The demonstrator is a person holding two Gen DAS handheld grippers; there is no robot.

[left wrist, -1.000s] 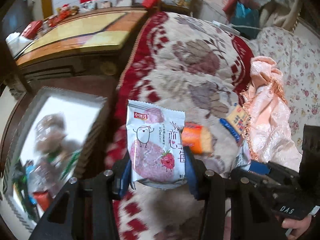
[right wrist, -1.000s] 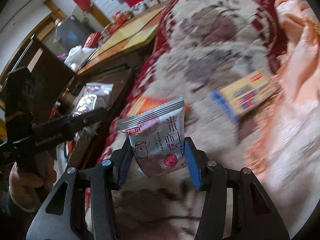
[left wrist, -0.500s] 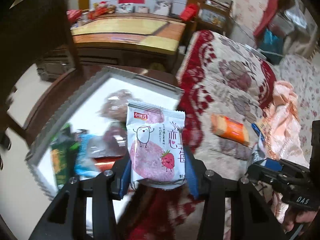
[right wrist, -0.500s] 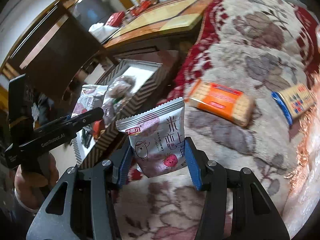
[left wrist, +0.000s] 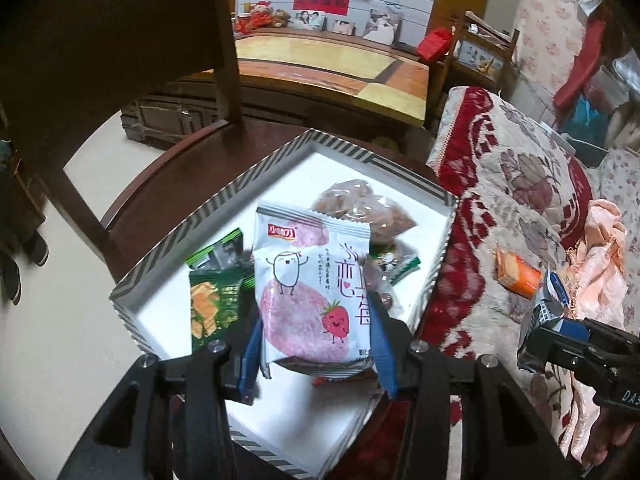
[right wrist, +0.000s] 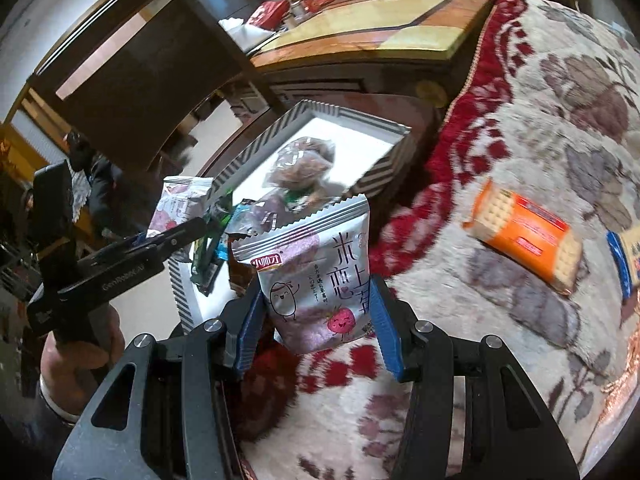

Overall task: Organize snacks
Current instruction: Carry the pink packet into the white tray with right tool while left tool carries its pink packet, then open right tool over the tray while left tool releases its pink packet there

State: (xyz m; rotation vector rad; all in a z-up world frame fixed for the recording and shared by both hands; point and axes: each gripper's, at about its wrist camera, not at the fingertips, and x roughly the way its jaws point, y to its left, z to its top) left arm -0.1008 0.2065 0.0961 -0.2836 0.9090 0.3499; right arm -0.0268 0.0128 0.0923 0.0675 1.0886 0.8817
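A strawberry rice-cake packet [left wrist: 312, 292] is pinched upright in the left tool [left wrist: 316, 344] above the striped snack box [left wrist: 224, 204]. The right tool [right wrist: 320, 324] clamps a matching packet [right wrist: 316, 276] over the floral blanket [right wrist: 560, 128], beside an orange cracker pack [right wrist: 524, 236].

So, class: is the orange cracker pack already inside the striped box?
No, the orange cracker pack lies on the floral blanket, outside the striped box.

Right-held packet [right wrist: 316, 280]: red brand tag "小帅刀", large characters "米恋上莓"
Left-held packet [left wrist: 314, 288]: the same red tag; large characters partly hidden, "恋" and "莓" legible
Left gripper's body [right wrist: 120, 278]: "GenRobot.AI", faint
Right gripper's body [left wrist: 616, 394]: "DAS", cut off at frame edge
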